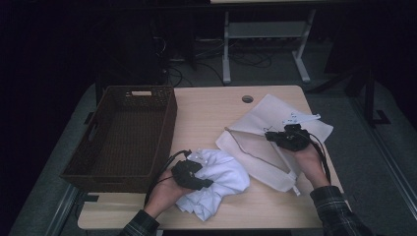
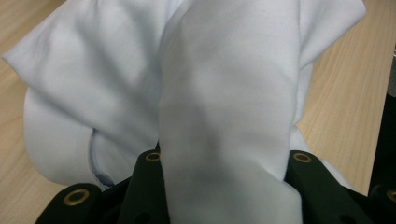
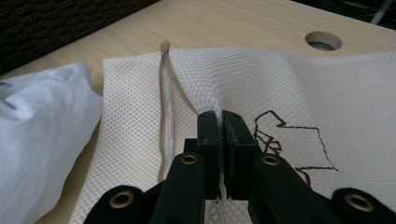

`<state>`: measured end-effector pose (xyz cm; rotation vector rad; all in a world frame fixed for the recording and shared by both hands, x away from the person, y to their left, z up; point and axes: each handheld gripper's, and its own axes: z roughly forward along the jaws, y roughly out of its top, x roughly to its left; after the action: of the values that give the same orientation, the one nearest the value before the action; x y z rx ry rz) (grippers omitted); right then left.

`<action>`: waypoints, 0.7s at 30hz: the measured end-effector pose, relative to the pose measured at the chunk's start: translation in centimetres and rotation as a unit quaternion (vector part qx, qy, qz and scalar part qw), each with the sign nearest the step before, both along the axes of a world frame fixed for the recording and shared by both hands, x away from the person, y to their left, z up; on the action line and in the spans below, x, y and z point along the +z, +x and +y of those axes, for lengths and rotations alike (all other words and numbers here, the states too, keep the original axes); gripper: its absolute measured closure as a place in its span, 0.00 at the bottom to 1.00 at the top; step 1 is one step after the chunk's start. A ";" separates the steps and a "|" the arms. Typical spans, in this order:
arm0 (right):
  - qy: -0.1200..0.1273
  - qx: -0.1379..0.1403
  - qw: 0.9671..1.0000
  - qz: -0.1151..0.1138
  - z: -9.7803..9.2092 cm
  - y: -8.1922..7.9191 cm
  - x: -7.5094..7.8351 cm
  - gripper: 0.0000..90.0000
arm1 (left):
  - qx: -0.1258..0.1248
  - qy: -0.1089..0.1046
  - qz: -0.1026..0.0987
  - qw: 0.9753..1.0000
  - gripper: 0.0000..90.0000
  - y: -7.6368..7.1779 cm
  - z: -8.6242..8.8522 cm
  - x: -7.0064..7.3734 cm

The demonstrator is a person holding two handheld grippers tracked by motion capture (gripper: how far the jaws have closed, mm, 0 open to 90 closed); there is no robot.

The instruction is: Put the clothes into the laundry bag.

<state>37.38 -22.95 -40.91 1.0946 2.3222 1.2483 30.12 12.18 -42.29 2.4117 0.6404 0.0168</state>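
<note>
two grippers at a light wooden table (image 1: pixel 206 113), one in each of the person's hands.

item: left gripper (image 1: pixel 193 175), near the front edge of the table, left of centre. its jaws are clamped on a thick fold of the white garment (image 1: pixel 219 182); in the left gripper view the cloth (image 2: pixel 224 107) rises between the two black jaws and bulges out over both.

item: white garment, bunched and rumpled, lying on the table just beside the near right corner of the basket (image 1: pixel 123 135) and touching the near edge of the mesh bag (image 1: pixel 275 137).

item: right gripper (image 1: pixel 287 138), over the middle of the mesh bag. in the right gripper view its jaws are pressed together on a raised pinch of the bag's upper layer (image 3: pixel 219 105), the netting pulled into a ridge.

item: mesh bag, off-white, flat on the right half of the table, zip (image 3: pixel 164 93) running along its left side, brown stitched outline (image 3: pixel 289 140) on its face.

item: basket, dark woven, rectangular, on the left half of the table.

item: cable hole (image 1: pixel 248 99) near the far edge.
</note>
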 end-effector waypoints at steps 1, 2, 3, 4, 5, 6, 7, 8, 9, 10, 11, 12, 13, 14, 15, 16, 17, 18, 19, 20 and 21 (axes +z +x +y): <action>-0.002 0.003 1.000 0.000 0.2 0.0 0.0 0.95 | -0.002 0.001 -0.002 1.000 0.73 0.0 0.0 0.2; -0.004 0.005 1.000 0.001 0.3 -0.1 0.0 0.95 | -0.003 0.000 -0.004 1.000 0.73 -0.1 0.0 0.4; -0.005 0.007 1.000 -0.001 0.5 -0.1 0.0 0.95 | -0.003 -0.003 -0.006 1.000 0.73 -0.1 0.0 0.7; -0.005 0.010 1.000 0.001 0.7 -0.1 0.0 0.96 | -0.003 -0.005 -0.006 1.000 0.73 -0.2 0.0 0.8; -0.006 0.012 1.000 0.001 0.8 -0.1 0.0 0.96 | -0.005 -0.009 -0.007 1.000 0.73 -0.2 0.0 1.0; -0.006 0.014 1.000 0.000 0.9 -0.1 0.1 0.96 | -0.004 -0.013 -0.007 1.000 0.73 -0.2 -0.1 1.2; -0.005 0.016 1.000 0.001 1.0 -0.2 0.1 0.96 | -0.006 -0.013 -0.009 1.000 0.73 -0.2 -0.1 1.4; -0.006 0.018 1.000 0.001 1.1 -0.2 0.1 0.96 | -0.008 -0.014 -0.011 1.000 0.73 -0.2 -0.1 1.6; -0.008 0.020 1.000 0.001 1.2 -0.3 0.1 0.96 | -0.009 -0.015 -0.011 1.000 0.73 -0.2 -0.1 1.8; -0.009 0.021 1.000 0.001 1.3 -0.3 0.1 0.96 | -0.008 -0.016 -0.011 1.000 0.73 -0.2 -0.2 1.9; -0.009 0.023 1.000 0.001 1.4 -0.3 0.1 0.96 | -0.010 -0.015 -0.014 1.000 0.73 -0.1 -0.3 2.1; -0.009 0.025 1.000 0.002 1.5 -0.3 0.1 0.96 | -0.012 -0.011 -0.015 1.000 0.73 0.0 -0.4 2.3; -0.008 0.026 1.000 0.003 1.6 -0.3 0.1 0.96 | -0.011 -0.012 -0.016 1.000 0.73 0.0 -0.5 2.3; -0.006 0.028 1.000 0.003 1.7 -0.4 0.1 0.96 | -0.014 -0.011 -0.017 1.000 0.73 0.1 -0.7 2.5; -0.007 0.031 1.000 0.003 1.8 -0.4 0.1 0.96 | -0.013 -0.011 -0.017 1.000 0.73 0.1 -0.8 2.6; -0.006 0.033 0.999 0.002 1.9 -0.4 0.1 0.96 | -0.018 -0.006 -0.019 1.000 0.73 0.2 -0.9 2.7; -0.005 0.036 0.999 0.001 2.0 -0.5 0.2 0.96 | -0.017 -0.008 -0.019 1.000 0.73 0.2 -1.1 2.7; -0.004 0.040 0.999 0.000 2.1 -0.5 0.2 0.96 | -0.018 -0.009 -0.020 1.000 0.73 0.3 -1.3 2.8; -0.002 0.043 0.999 -0.001 2.2 -0.6 0.3 0.96 | -0.020 -0.008 -0.021 1.000 0.73 0.4 -1.6 2.9; 0.000 0.046 0.999 -0.002 2.2 -0.7 0.3 0.96 | -0.022 -0.007 -0.021 0.999 0.73 0.4 -1.7 2.9; 0.000 0.048 0.999 -0.002 2.3 -0.7 0.4 0.96 | -0.025 -0.006 -0.023 0.999 0.73 0.4 -1.9 3.0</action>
<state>36.65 -20.65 -40.51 0.9908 2.3957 1.2839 30.54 10.23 -39.29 2.4077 0.5577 0.0461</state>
